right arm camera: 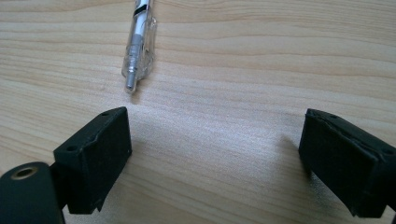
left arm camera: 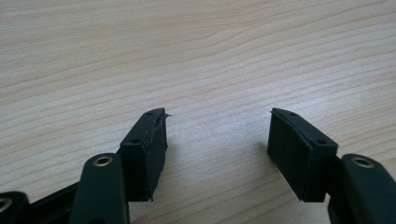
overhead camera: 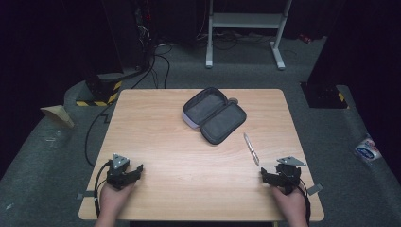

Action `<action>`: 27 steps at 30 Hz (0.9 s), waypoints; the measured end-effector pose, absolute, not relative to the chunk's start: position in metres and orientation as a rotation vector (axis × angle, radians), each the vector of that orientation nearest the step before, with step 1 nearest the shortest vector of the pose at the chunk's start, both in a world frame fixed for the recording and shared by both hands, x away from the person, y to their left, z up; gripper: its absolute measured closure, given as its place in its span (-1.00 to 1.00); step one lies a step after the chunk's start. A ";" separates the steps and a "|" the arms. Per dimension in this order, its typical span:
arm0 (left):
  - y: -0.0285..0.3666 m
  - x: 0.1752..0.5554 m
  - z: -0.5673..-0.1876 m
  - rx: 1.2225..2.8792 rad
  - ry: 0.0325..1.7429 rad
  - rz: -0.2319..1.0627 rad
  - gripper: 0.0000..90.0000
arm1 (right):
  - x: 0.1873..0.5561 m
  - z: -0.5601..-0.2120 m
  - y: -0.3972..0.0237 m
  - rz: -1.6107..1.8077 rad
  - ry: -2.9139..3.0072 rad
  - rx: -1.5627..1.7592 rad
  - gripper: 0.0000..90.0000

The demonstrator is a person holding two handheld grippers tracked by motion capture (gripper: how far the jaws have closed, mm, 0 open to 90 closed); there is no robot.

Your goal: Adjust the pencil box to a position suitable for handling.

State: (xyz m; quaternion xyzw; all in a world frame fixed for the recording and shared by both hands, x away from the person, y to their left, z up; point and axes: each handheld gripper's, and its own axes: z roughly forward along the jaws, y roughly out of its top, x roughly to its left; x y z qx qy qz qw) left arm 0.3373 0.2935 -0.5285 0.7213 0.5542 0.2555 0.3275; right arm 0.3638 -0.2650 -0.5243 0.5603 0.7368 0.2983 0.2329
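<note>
Lying on the table (overhead camera: 156, 123): one pen (overhead camera: 251, 149), one open case (overhead camera: 215, 115).

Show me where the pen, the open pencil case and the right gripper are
pen (overhead camera: 251, 148): high view, middle of its barrel
pencil case (overhead camera: 214, 115): high view, hinge between its open halves
right gripper (right arm camera: 212, 154): right gripper view, midway between its fingertips

Bare tabletop (overhead camera: 179, 165) between tongs, pencil case (overhead camera: 215, 115) beyond
</note>
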 end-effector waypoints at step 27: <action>0.293 0.340 -0.528 1.893 1.447 0.665 -0.16 | 0.356 -0.524 -0.264 0.844 2.048 1.490 -0.60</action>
